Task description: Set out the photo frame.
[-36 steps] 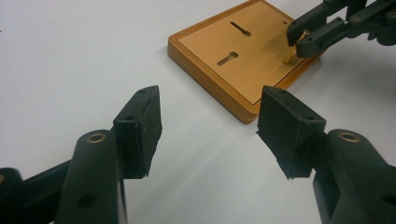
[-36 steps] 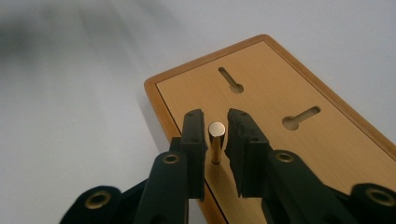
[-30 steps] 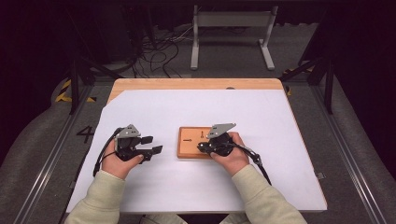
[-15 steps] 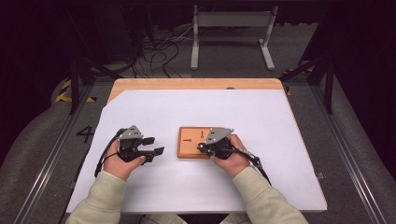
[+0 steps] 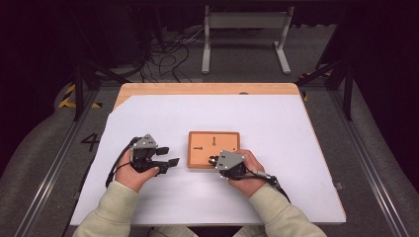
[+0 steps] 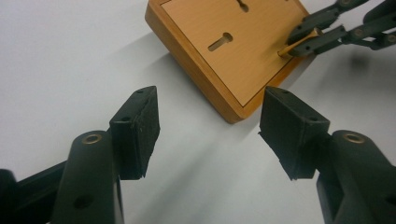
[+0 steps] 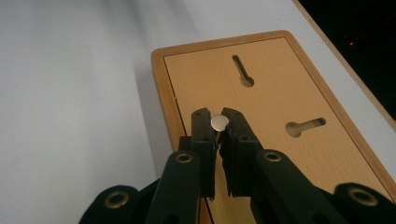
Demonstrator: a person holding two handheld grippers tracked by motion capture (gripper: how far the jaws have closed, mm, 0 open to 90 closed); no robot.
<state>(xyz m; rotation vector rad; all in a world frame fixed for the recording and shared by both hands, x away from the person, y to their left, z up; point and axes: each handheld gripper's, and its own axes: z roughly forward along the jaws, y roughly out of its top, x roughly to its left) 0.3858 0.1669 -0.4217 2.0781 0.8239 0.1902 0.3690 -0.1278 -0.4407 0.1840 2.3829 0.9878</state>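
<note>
A small wooden board (image 5: pixel 213 148) with two keyhole slots lies flat on the white table cover. My right gripper (image 5: pixel 212 159) hovers over its near edge, shut on a small pin (image 7: pixel 220 122) with a round silvery head. In the left gripper view the pin (image 6: pixel 292 46) shows a brass-coloured shaft between the right gripper's (image 6: pixel 303 39) tips. My left gripper (image 5: pixel 168 157) rests left of the board, pointing at its corner (image 6: pixel 233 114). Its jaws have just been opening a little and stand open with nothing between them (image 6: pixel 210 126). The nearer slot (image 7: pixel 306 127) and the farther slot (image 7: pixel 243 70) hold nothing.
The white cover (image 5: pixel 276 123) spreads over most of the wooden tabletop (image 5: pixel 207 89). Beyond the table's far edge stand a grey metal frame (image 5: pixel 244 19) and loose cables (image 5: pixel 168 49) on a dark floor.
My right gripper has shifted a little toward the person and to the left, from over the board's middle to its near edge, still gripping the pin. The left hand has stayed put.
</note>
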